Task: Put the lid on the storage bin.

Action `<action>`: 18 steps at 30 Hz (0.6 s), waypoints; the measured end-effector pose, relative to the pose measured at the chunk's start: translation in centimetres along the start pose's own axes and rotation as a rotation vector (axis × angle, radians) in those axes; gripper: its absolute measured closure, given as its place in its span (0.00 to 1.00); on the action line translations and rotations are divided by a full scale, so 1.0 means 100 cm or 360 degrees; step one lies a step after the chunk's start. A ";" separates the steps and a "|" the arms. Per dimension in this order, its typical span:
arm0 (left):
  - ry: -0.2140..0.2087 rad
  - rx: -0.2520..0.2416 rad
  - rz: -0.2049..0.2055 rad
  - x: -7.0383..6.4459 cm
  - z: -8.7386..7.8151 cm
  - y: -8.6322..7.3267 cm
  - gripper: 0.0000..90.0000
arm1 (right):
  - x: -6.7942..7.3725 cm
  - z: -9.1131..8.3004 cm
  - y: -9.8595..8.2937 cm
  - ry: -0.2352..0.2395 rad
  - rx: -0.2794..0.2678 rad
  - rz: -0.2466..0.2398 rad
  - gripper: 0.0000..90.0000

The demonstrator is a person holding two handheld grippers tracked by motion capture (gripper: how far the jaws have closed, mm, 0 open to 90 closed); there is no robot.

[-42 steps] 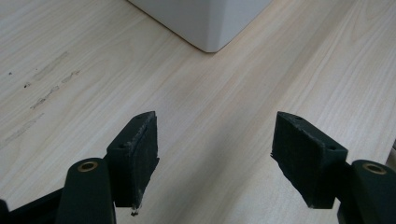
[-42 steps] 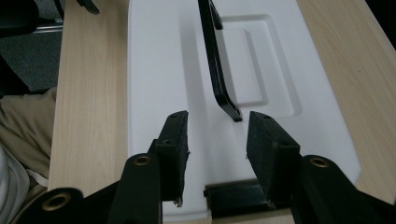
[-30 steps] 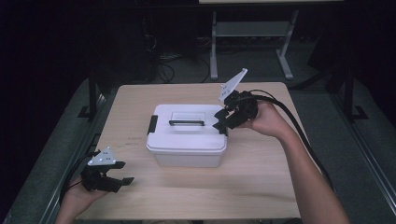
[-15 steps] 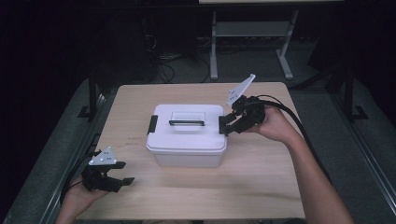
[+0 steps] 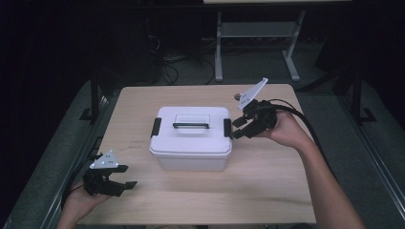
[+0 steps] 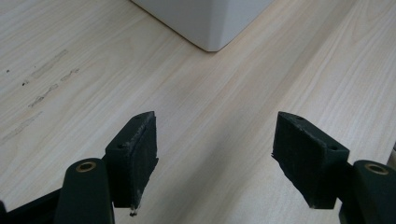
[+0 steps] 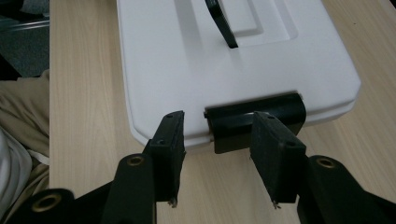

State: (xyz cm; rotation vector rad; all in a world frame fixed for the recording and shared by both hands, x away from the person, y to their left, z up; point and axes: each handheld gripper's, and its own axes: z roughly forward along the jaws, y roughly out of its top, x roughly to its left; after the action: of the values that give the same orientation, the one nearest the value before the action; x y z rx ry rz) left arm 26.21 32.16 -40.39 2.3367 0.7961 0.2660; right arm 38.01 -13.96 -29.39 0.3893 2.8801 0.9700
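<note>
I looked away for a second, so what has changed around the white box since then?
The right gripper has dropped from the lid's edge to the black latch on the box's right end, jaws open around it, not yet closed. The white box and the left gripper, open near the table's corner, stayed put.

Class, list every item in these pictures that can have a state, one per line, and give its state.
White box: lid on, upright on the table.
Right latch: down against the box side.
Left latch: down.
Lid handle: lying flat.
Right hand-held gripper: open, jaws astride the right latch.
Left hand-held gripper: open, holding nothing, above bare table.
</note>
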 end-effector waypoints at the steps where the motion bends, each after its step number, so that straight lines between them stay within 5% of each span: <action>1: 0.0002 0.0002 0.0001 0.000 0.000 0.000 0.34 | 0.000 -0.001 0.000 -0.0001 0.0002 -0.0001 0.60; 18: 0.0005 0.0020 0.0000 0.000 0.004 0.000 0.32 | -0.001 -0.004 -0.039 -0.0027 -0.0011 0.0098 0.58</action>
State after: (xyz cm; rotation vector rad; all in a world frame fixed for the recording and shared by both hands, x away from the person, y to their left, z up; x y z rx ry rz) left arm 26.39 31.98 -40.67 2.3484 0.8013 0.2653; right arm 37.24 -17.24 -31.48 0.4858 2.8644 0.9806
